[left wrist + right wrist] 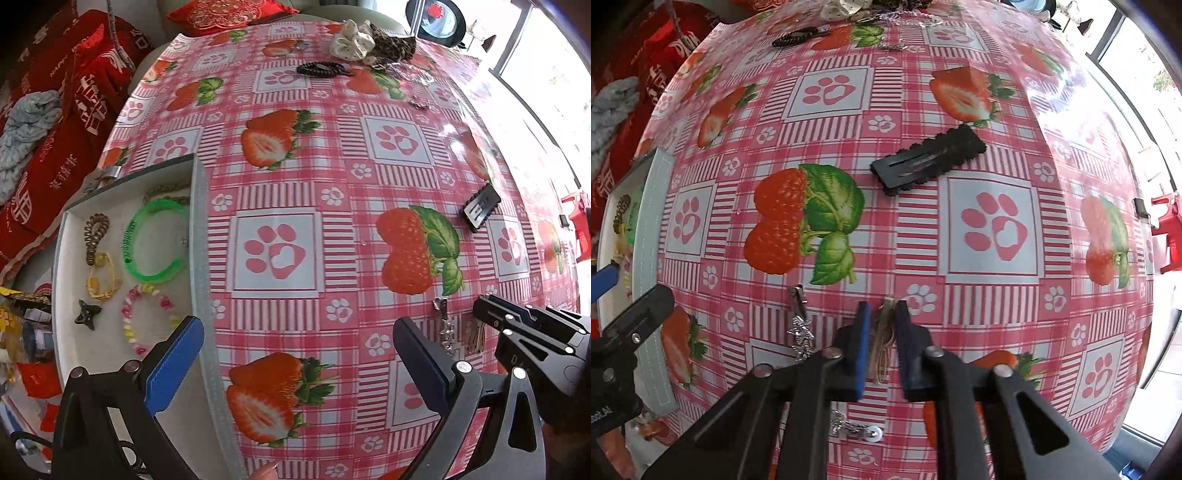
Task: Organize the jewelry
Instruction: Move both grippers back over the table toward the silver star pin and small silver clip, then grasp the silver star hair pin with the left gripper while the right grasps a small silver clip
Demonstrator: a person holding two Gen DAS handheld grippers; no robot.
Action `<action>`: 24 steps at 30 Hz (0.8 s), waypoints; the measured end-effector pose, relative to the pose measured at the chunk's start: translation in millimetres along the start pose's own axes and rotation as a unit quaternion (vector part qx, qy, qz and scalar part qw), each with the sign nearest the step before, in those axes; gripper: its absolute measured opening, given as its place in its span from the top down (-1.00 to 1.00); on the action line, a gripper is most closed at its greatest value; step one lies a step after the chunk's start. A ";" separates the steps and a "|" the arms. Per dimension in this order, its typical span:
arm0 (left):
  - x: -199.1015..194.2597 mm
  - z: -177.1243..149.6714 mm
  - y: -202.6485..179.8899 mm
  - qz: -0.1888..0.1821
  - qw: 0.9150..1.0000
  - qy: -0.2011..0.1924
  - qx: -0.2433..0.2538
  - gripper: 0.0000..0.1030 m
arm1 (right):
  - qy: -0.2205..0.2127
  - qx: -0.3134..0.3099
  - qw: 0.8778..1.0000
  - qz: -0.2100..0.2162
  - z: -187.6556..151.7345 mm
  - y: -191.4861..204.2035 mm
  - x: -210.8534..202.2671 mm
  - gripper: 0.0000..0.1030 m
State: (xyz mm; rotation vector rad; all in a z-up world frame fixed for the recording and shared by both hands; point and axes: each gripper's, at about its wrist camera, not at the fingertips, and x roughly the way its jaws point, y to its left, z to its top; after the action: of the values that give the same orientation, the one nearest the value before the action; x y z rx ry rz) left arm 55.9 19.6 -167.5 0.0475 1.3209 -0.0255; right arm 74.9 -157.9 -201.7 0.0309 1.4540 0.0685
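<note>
Fingers point(862, 350) of the right gripper point(882, 314) stand close on either side of one small tan hair clip point(882, 339) lying on the strawberry tablecloth point(990, 306); the pads sit right at its sides, though whether they actually press it cannot be told. Just left of it lies one silver rhinestone clip point(800, 328), and nearer the camera, under the gripper's frame, one more silver piece with a white bead point(864, 432).

The left gripper point(295, 332) hangs wide apart with nothing between its jaws, its left finger point(173, 365) over the corner of the one white tray point(201, 236) at the table's left edge. Six pieces show in the tray: one pastel beaded bracelet point(144, 321), one small dark bow-shaped piece point(86, 314), one yellow hair tie point(101, 275), one bronze coil hair tie point(94, 236), one green band point(155, 240), and one braided piece point(162, 190) at the far wall.

Farther out, one black snap clip point(929, 160) lies alone mid-table. At the far end lie one dark beaded bracelet point(319, 69), one cream scrunchie point(349, 40), one leopard-print scrunchie point(391, 46), and a few small metal pieces point(417, 103) too small to count.
</note>
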 end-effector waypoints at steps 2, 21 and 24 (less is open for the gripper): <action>2.7 -0.5 -5.5 -0.004 1.000 0.006 0.004 -1.00 | -0.001 0.008 1.000 0.010 -0.4 -6.3 -0.4 0.83; 26.6 -8.4 -74.1 -0.057 0.997 0.040 0.042 -0.81 | -0.016 0.055 0.998 0.033 -10.6 -65.6 -17.0 0.83; 33.8 -9.8 -84.6 -0.055 0.996 0.051 0.050 -0.68 | -0.017 0.058 0.998 0.034 -10.7 -68.3 -17.0 0.83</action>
State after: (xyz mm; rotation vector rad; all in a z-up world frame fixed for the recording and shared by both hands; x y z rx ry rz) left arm 50.9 -64.2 -204.4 0.0613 1.4231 -0.1857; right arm 64.3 -227.4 -190.3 0.1769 1.4223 0.0390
